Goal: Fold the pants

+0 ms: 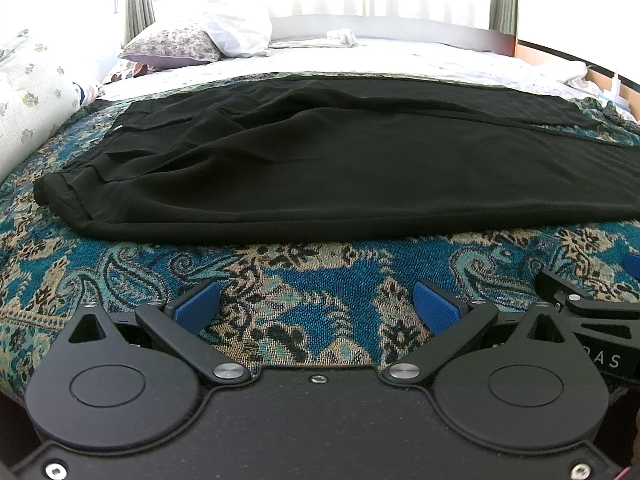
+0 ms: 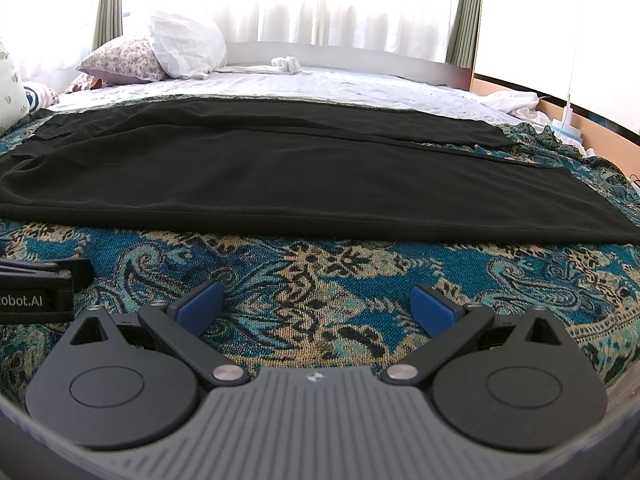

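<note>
Black pants (image 1: 340,168) lie flat across a blue paisley bedspread (image 1: 312,276), waistband at the left, legs running right. In the right wrist view the pants (image 2: 280,176) end with the leg hems at the right. My left gripper (image 1: 316,304) is open, its blue pads (image 1: 198,306) wide apart over the bedspread, a short way in front of the pants' near edge. My right gripper (image 2: 316,306) is also open with nothing between its fingers, hovering before the leg section. The two grippers sit side by side; each one's black body edges into the other's view.
A floral pillow (image 1: 172,44) and a white pillow (image 1: 236,28) lie at the back left on a white sheet (image 1: 400,60). A small white cloth (image 1: 340,36) sits near the headboard. Curtains hang behind. A wooden bed edge (image 1: 612,84) shows at the right.
</note>
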